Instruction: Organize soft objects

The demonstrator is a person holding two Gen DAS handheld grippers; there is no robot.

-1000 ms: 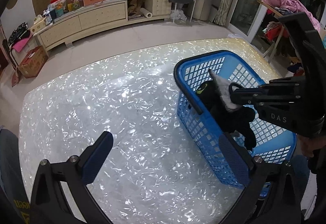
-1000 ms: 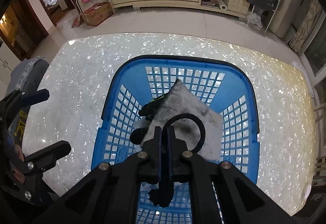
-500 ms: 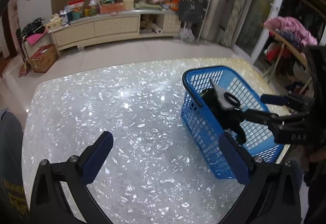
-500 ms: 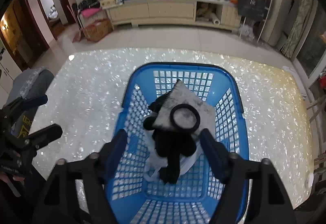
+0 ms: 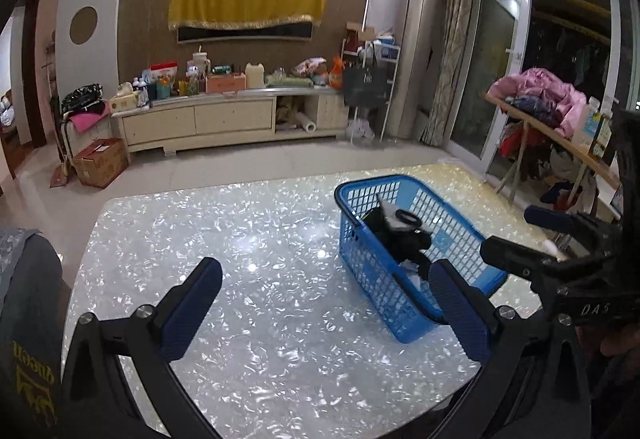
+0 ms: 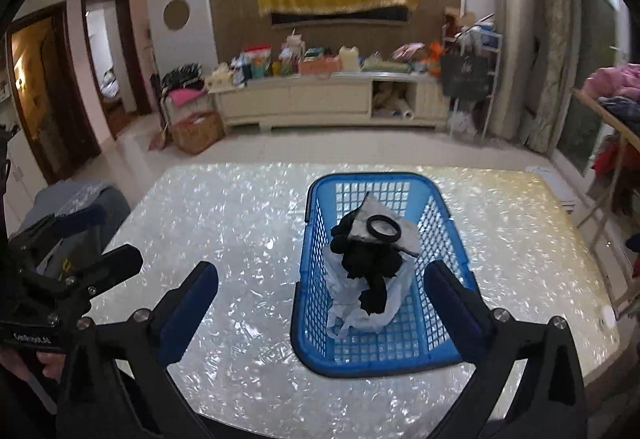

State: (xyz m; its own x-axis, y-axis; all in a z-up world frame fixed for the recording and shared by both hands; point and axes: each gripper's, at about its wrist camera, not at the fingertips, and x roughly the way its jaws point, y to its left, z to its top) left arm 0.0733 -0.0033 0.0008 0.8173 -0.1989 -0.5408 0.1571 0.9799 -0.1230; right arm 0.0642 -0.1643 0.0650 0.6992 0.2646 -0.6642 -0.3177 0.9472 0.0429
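Since the earlier frames, both hand-held grippers have been drawn up and back from the blue basket (image 6: 382,363), so that more of the room beyond the desk (image 6: 240,223) is seen, and the black ring (image 6: 383,228) that was pinched by the right hand-held gripper (image 6: 320,313) is now seen lying free on the pile in the basket. Its jaws have just been opening and are now spread wide, with nothing pressed between the pads; only the basket is seen beyond them. The left hand-held gripper (image 5: 326,313) is likewise held wide apart and empty above the pearly desk surface, to the left of the basket. The soft objects are gathered inside the basket: a grey cloth (image 6: 390,239) is propped against the far end with the ring resting on it, a black garment (image 6: 370,267) is heaped just in front of it, and a white cloth (image 6: 360,313) is spread underneath. The basket is stood on the right half of the desk. A cluttered sideboard (image 5: 224,117) is seen against the far wall.
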